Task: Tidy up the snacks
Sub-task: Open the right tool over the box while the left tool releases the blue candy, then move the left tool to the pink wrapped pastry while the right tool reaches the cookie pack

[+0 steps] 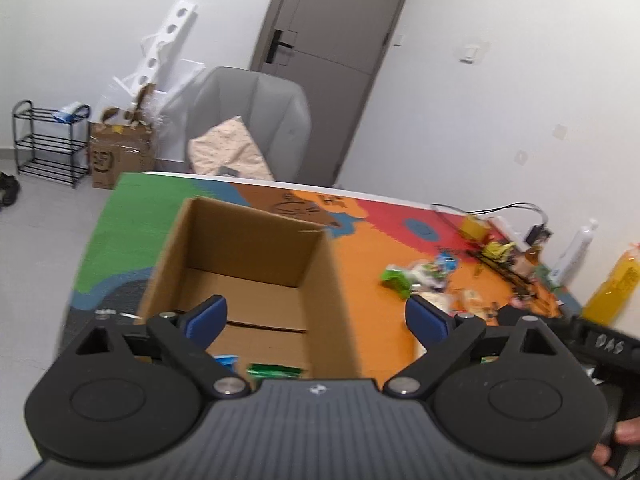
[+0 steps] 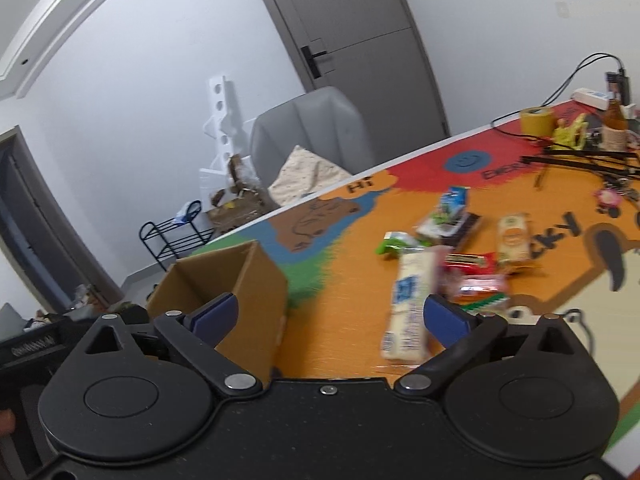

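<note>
Left wrist view: left gripper [image 1: 316, 318] spread wide and empty above the open cardboard box [image 1: 256, 264], box floor straight ahead between the jaws, a green packet [image 1: 274, 371] and a blue packet [image 1: 226, 360] low at the near edge, loose snacks [image 1: 420, 276] well off beyond the right jaw. Right wrist view: right gripper [image 2: 330, 318] also spread wide, pinching nothing, long white cracker pack [image 2: 408, 304] just inside the right jaw on the colourful mat [image 2: 340, 280], cardboard box behind the left jaw, red wrappers [image 2: 472, 276] beyond the right jaw.

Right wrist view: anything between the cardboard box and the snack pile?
No objects: only bare mat separates the box from the snacks. The nearest snack is the long white packet. The left wrist view agrees.
</note>
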The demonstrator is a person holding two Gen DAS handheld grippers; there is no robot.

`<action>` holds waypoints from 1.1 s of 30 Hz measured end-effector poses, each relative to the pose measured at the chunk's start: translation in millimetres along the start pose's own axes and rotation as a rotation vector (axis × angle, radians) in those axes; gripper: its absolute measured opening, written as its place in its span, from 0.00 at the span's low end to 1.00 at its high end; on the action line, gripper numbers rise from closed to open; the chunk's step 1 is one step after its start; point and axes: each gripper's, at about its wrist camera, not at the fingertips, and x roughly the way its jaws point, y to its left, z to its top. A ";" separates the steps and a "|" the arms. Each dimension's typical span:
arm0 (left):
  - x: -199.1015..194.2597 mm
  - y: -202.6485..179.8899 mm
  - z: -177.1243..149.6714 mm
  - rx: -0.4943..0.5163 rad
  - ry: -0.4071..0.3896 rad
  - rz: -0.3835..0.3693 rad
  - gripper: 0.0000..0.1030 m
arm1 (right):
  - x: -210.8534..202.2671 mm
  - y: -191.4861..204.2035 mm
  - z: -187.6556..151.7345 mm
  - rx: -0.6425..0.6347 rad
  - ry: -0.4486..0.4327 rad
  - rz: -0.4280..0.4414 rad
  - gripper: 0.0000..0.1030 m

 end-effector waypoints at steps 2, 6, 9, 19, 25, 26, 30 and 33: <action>0.9 -6.8 -2.0 -0.010 0.004 -0.016 0.93 | -4.4 -7.3 0.2 0.000 -0.003 -0.020 1.00; 4.1 -25.4 -6.6 0.017 0.021 -0.037 0.93 | -11.7 -23.3 0.2 0.010 -0.005 -0.058 1.00; 7.2 -35.2 -11.2 0.032 0.038 -0.056 0.93 | -17.8 -36.6 -0.5 0.033 -0.017 -0.084 1.00; 20.8 -76.1 -31.1 0.124 0.072 -0.115 0.93 | -29.9 -68.3 -3.9 0.048 -0.015 -0.103 1.00; 37.3 -93.4 -42.3 0.139 0.113 -0.139 0.92 | -31.6 -85.4 -8.8 0.051 -0.006 -0.122 1.00; 40.8 -95.9 -44.1 0.141 0.122 -0.143 0.92 | -31.1 -88.3 -9.5 0.054 -0.003 -0.123 1.00; 55.5 -107.1 -55.2 0.148 0.165 -0.167 0.90 | -28.6 -98.6 -13.3 0.060 0.004 -0.120 0.99; 66.6 -113.9 -62.6 0.154 0.192 -0.175 0.90 | -26.0 -105.3 -16.3 0.064 0.007 -0.126 0.98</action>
